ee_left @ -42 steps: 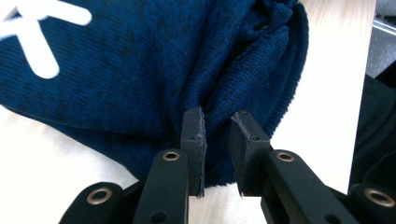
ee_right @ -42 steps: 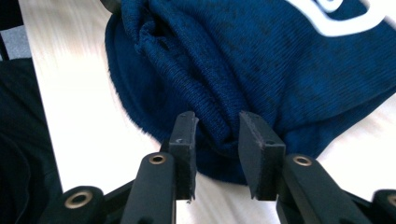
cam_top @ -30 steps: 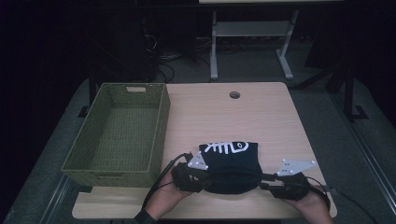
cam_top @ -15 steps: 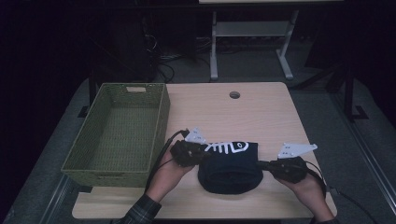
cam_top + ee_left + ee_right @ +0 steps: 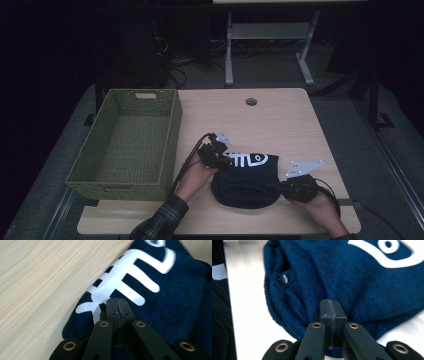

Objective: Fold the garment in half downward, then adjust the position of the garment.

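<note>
Light wooden table (image 5: pixel 280 125) (round hole near far edge); green woven basket (image 5: pixel 127 142) left, folded navy garment (image 5: pixel 247 180) front

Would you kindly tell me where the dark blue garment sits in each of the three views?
High view: the dark blue garment lies on the table's near edge, between both grippers.
Left gripper view: it spreads right of centre, past the closed jaws.
Right gripper view: it spans the upper middle.
Shared landmark: its white print.
</note>
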### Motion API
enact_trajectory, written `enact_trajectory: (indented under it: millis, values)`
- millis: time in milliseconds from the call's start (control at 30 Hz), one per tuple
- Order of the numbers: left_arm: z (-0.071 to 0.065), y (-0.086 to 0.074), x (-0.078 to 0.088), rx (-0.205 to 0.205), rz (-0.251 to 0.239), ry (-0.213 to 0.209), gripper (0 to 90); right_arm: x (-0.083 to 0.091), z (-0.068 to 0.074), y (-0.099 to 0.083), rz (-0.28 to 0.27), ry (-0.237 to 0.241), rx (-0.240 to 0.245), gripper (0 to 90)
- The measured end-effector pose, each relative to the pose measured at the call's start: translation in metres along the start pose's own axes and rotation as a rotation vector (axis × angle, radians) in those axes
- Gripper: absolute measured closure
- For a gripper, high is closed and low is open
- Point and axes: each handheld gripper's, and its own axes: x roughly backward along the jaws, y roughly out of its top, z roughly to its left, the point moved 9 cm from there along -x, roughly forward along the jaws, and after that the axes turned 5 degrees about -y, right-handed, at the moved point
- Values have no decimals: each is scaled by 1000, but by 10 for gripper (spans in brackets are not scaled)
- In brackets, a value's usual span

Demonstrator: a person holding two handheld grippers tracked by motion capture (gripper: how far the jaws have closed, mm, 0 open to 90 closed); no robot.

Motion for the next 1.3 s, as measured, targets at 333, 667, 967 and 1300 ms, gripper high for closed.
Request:
enact_trajectory:
  millis: [333, 667, 967, 1300]
  values:
    - [4, 4, -28, -25, 45, 0, 900, -18, 27, -4, 42, 45, 43, 900]
    - [0, 10, -17, -39, 6, 7, 900, -20, 35, 1, 23, 40, 76, 891]
    - [-25, -4, 17, -45, -15, -9, 888, 2, 5, 6, -55, -81, 23, 880]
    - [-22, -24, -5, -47, 50, -16, 900, -15, 5, -7, 32, -70, -13, 898]
